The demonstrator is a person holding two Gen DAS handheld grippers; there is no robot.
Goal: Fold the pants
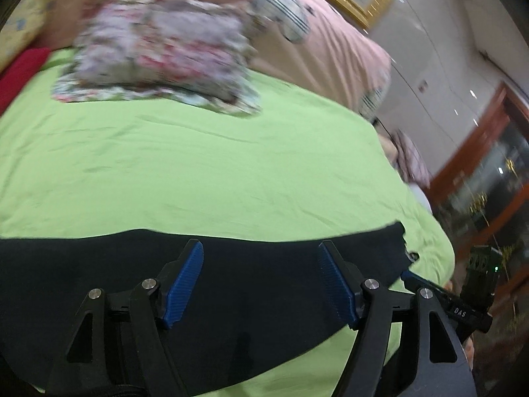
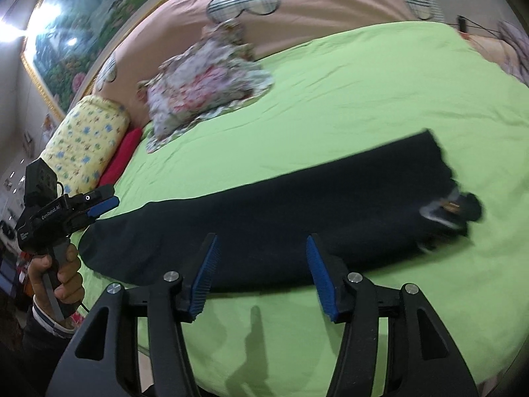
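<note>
Dark navy pants [image 2: 281, 211] lie flat as a long strip across the green bed sheet [image 2: 363, 99], waistband end with a label at the right [image 2: 446, 208]. My right gripper [image 2: 261, 241] is open and empty, hovering over the pants' near edge at mid-length. My left gripper [image 1: 261, 248] is open and empty, above the pants [image 1: 258, 297]. In the right wrist view the left gripper [image 2: 105, 203] is seen at the pants' left end, held by a hand. In the left wrist view the right gripper [image 1: 410, 278] shows at the right edge.
A floral garment pile [image 2: 201, 89] lies on the sheet toward the back. A yellow patterned pillow [image 2: 82, 142] and a red cloth [image 2: 122, 155] sit at the left. A pink blanket [image 2: 314, 3] covers the far side. The bed edge drops off near me.
</note>
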